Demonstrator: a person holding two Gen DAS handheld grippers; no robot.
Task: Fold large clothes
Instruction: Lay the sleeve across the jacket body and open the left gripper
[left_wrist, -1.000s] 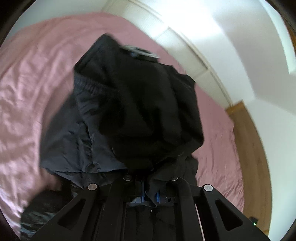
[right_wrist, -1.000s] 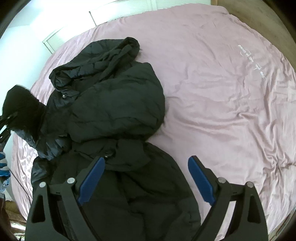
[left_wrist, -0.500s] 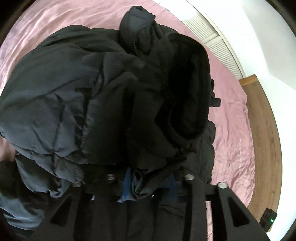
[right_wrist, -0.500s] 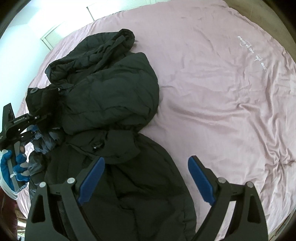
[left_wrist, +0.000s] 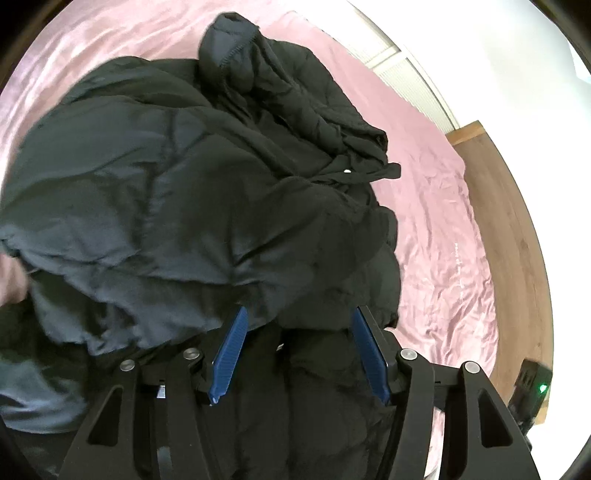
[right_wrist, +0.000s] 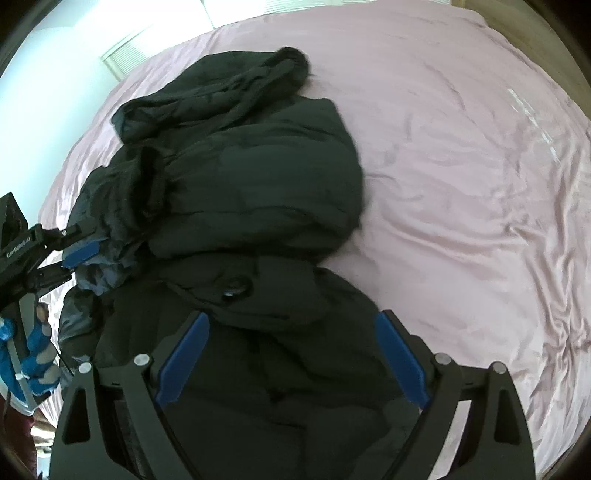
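Note:
A large black puffer jacket (left_wrist: 207, 206) lies bunched on a pink bed (left_wrist: 436, 221), its hood (left_wrist: 236, 55) at the far end. It also shows in the right wrist view (right_wrist: 258, 192), with a sleeve folded over the body. My left gripper (left_wrist: 299, 321) is open and empty, its blue pads just over the jacket's near edge. It shows from the side in the right wrist view (right_wrist: 88, 254), at the jacket's left edge. My right gripper (right_wrist: 291, 325) is open and empty above the jacket's lower part.
The pink sheet (right_wrist: 461, 184) stretches to the right of the jacket. A wooden floor (left_wrist: 517, 229) runs along the bed's right side. White closet doors (left_wrist: 413, 74) stand behind the bed. A small black device with a green light (left_wrist: 532, 384) sits on the floor.
My left gripper carried the sleeve across the jacket body, laid it down and opened. The jacket is now more compact. My right gripper stayed open and shifted slightly.

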